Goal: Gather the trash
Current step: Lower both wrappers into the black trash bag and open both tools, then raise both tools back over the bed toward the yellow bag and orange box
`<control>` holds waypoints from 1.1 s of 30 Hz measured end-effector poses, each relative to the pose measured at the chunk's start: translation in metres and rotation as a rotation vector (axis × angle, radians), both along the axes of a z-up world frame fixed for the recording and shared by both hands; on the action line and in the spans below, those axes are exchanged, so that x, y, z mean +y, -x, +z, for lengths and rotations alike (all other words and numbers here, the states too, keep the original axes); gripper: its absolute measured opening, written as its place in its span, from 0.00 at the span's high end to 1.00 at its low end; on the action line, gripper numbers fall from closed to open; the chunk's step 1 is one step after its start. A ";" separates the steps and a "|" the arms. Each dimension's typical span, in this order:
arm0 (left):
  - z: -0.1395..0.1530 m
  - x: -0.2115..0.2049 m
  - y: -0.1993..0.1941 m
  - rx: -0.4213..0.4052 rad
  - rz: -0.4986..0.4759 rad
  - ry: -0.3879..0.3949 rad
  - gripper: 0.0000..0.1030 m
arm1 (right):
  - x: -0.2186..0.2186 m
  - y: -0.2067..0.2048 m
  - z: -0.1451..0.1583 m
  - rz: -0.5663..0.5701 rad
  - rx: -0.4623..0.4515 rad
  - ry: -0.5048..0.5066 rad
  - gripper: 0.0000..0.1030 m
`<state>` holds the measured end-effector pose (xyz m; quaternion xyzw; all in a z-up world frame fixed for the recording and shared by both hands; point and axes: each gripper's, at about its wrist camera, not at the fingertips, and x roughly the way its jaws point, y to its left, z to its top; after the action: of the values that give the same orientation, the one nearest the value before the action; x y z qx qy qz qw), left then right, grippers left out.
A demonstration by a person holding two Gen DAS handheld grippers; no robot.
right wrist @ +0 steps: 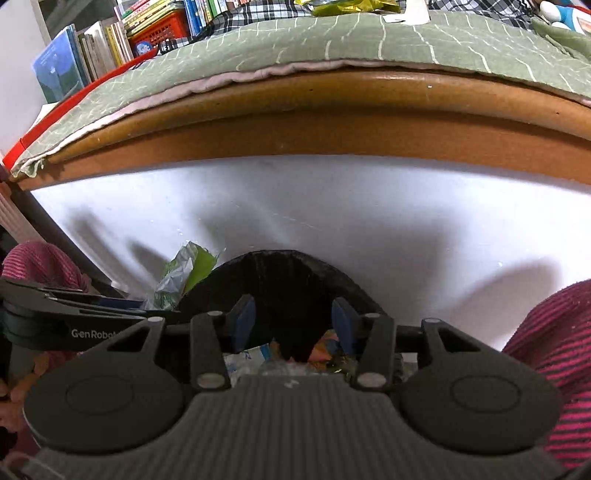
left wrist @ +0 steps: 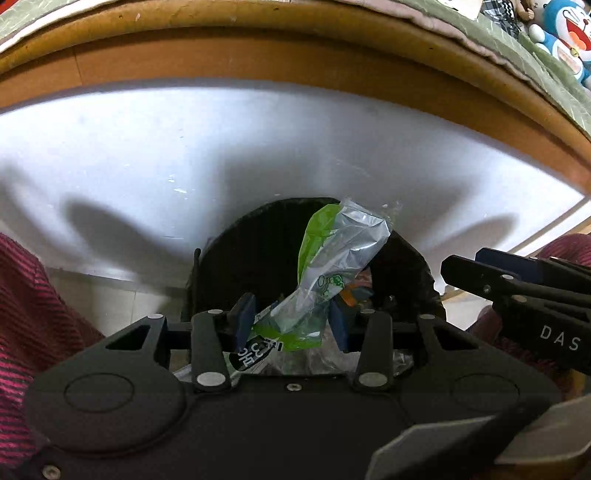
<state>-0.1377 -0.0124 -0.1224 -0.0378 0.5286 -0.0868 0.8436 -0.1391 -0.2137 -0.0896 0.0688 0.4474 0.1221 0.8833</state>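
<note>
A crumpled green and silver wrapper [left wrist: 332, 254] stands between the blue pads of my left gripper [left wrist: 291, 321], right over the black bin [left wrist: 258, 251]. The jaws are spread wide and I see no squeeze on the wrapper. In the right wrist view the wrapper [right wrist: 184, 273] pokes out past the left gripper [right wrist: 122, 308] at the bin's left rim. My right gripper [right wrist: 293, 321] is open with nothing between its fingers, and it hovers above the black bin [right wrist: 295, 277]. Orange and blue wrappers [right wrist: 325, 345] lie inside. The right gripper [left wrist: 480, 277] reaches in from the right of the left wrist view.
A wooden table edge [right wrist: 295, 122] with a green cloth [right wrist: 332, 40] overhangs the bin, and a white panel [right wrist: 332, 214] stands behind it. Books [right wrist: 110, 40] and a blue toy [left wrist: 569, 33] sit on top. Red striped sleeves [right wrist: 554, 339] flank both grippers.
</note>
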 end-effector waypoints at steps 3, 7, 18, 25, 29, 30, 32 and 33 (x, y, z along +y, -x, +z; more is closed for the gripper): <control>-0.001 0.000 -0.001 0.003 -0.002 0.003 0.61 | 0.000 -0.001 0.000 0.003 0.000 0.001 0.48; -0.002 0.000 -0.002 0.005 -0.003 0.001 0.56 | -0.002 -0.001 0.000 0.004 0.000 0.001 0.48; 0.009 0.002 -0.001 -0.023 0.000 -0.008 0.26 | -0.007 0.002 0.008 -0.011 -0.025 -0.008 0.35; 0.051 0.002 0.002 -0.135 -0.058 -0.014 0.22 | -0.015 0.000 0.042 0.002 -0.115 -0.027 0.28; 0.097 0.007 -0.005 -0.269 -0.111 0.021 0.18 | -0.024 -0.011 0.077 0.006 -0.218 -0.027 0.22; 0.108 0.008 -0.008 -0.300 -0.118 0.032 0.17 | -0.027 -0.015 0.085 0.003 -0.242 -0.024 0.20; 0.124 0.011 -0.014 -0.355 -0.124 0.055 0.15 | -0.033 -0.027 0.098 -0.011 -0.284 -0.009 0.18; 0.132 0.012 -0.020 -0.380 -0.126 0.068 0.15 | -0.037 -0.034 0.104 -0.026 -0.305 -0.003 0.17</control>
<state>-0.1177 0.0000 0.0096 -0.0159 0.3580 -0.1625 0.9193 -0.1054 -0.2503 0.0144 0.0563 0.3068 0.1203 0.9424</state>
